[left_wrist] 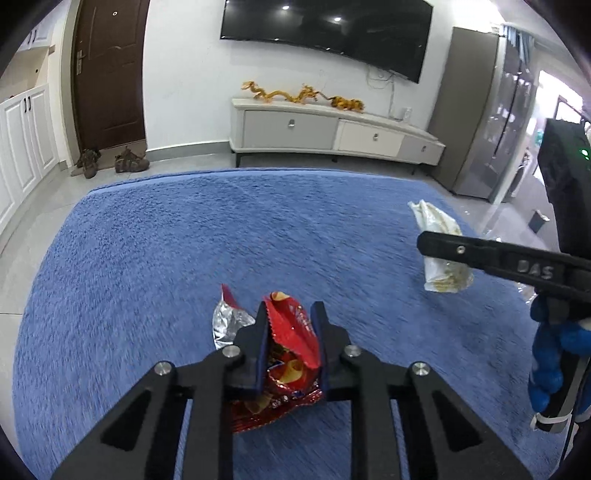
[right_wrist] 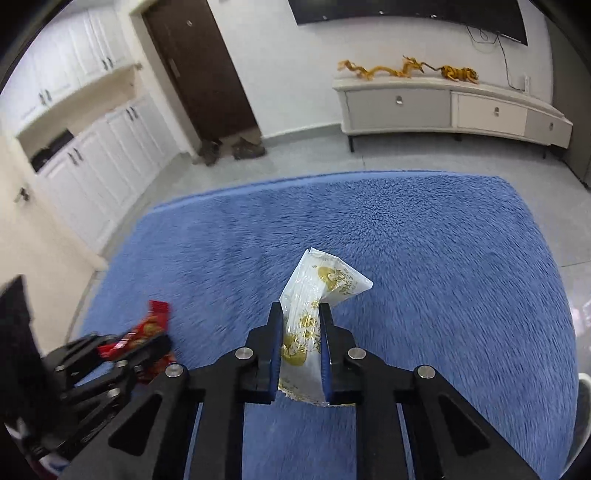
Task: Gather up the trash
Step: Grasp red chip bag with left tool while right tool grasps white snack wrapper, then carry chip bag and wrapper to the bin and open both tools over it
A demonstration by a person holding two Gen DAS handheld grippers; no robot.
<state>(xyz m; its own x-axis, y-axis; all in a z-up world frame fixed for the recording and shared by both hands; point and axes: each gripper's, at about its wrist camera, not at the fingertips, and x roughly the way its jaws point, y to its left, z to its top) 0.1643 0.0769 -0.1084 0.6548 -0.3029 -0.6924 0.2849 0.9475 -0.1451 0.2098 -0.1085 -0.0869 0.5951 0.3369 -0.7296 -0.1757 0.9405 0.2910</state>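
trash is held in both grippers above a blue rug [left_wrist: 184,240]; a red snack wrapper [left_wrist: 291,354] is pinched between the two fingers of the left gripper [left_wrist: 290,314], which are closed down on it with only the crumpled foil between them; the wrapper's silver inner side [left_wrist: 229,321] is seen sticking out to the left of the fingers, and its lower end hangs below them, clear of the rug; a white wrapper with gold print [right_wrist: 314,306] is clamped between the fingers of the right gripper [right_wrist: 301,314], which are drawn in tight against its sides; its top end is folded over and stands up past the fingertips, and its bottom edge hangs beneath them; in the left wrist view the same white wrapper is seen at the right, partly hidden behind a black finger of the right gripper, which is gripped by a blue-gloved hand [left_wrist: 550,365]; in the right wrist view the left gripper and its red wrapper are seen low at the left, blurred.

the rug is shaggy and is laid on a pale tiled floor [right_wrist: 295,155]; a low white cabinet [left_wrist: 332,133] with three drawers is set against the far wall, with golden dragon figures [left_wrist: 303,94] on top and a dark television [left_wrist: 332,33] mounted above; a brown door [left_wrist: 107,70] is seen at the left, with a pair of shoes [left_wrist: 110,162] on the floor before it; white cupboards [right_wrist: 99,162] are ranged along the left wall.
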